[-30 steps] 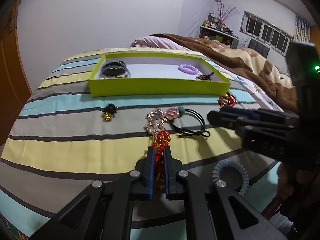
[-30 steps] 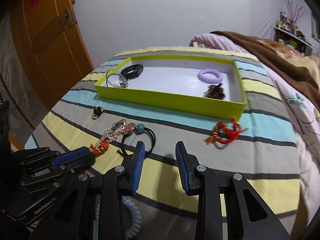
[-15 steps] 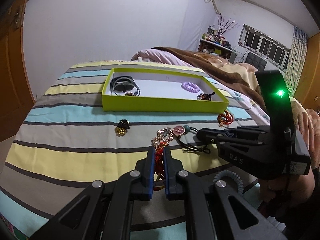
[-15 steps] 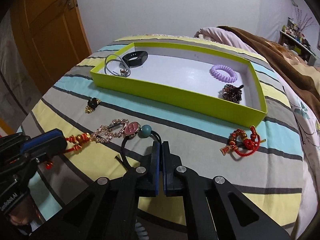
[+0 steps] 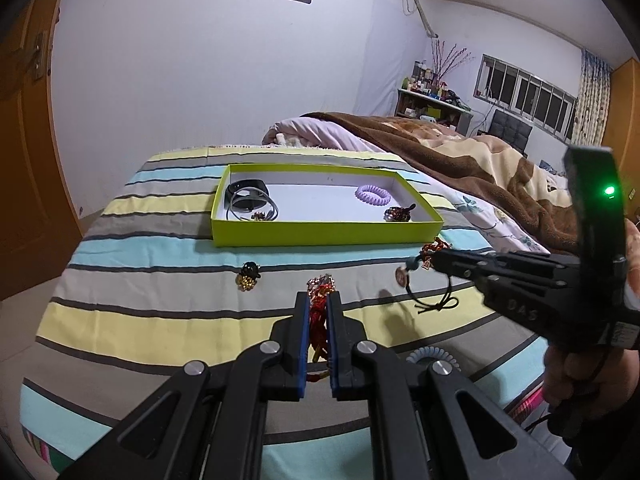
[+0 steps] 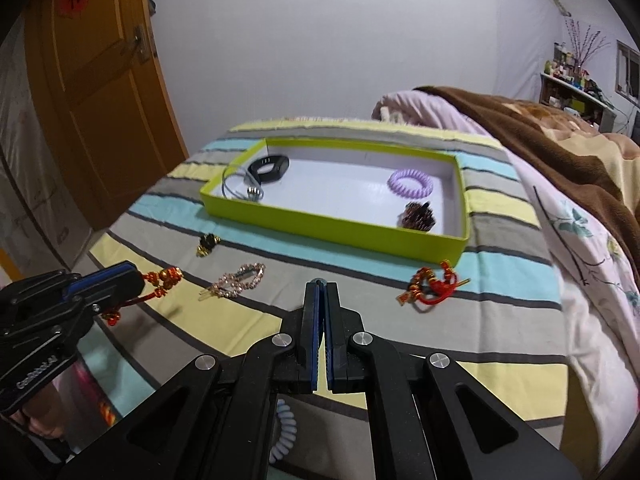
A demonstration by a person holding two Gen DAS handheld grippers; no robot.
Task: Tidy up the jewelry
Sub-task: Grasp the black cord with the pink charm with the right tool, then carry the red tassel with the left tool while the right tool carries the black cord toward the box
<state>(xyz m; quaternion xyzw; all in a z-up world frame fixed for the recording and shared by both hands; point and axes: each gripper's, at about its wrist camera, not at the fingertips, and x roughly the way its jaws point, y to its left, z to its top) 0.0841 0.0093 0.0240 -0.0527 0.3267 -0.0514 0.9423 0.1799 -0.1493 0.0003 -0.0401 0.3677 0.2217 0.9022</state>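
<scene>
My left gripper point(image 5: 318, 299) is shut on a red knotted charm point(image 5: 317, 318) with gold beads and holds it above the striped bed. In the right wrist view the charm point(image 6: 168, 278) hangs from the left gripper point(image 6: 130, 280). My right gripper point(image 6: 320, 289) is shut on a black hair tie point(image 5: 430, 298) with a pink button and a teal bead, which dangles from its tips point(image 5: 436, 261). Ahead lies the lime-green box point(image 5: 320, 236), holding a black band point(image 5: 244, 190), a purple coil tie point(image 5: 373, 195) and a dark beaded clip point(image 5: 398, 213).
On the striped bedcover lie a rhinestone hair clip point(image 6: 236, 282), a small gold-and-black piece point(image 6: 207, 243), a red beaded bracelet point(image 6: 434, 286) by the box's near right corner, and a pale blue coil tie point(image 5: 432, 356) close to me. A brown blanket point(image 5: 460, 152) covers the right.
The right gripper's jaws closed on the black hair tie and raised it off the bed. The left gripper rose with the red charm, now apart from the rhinestone clip.
</scene>
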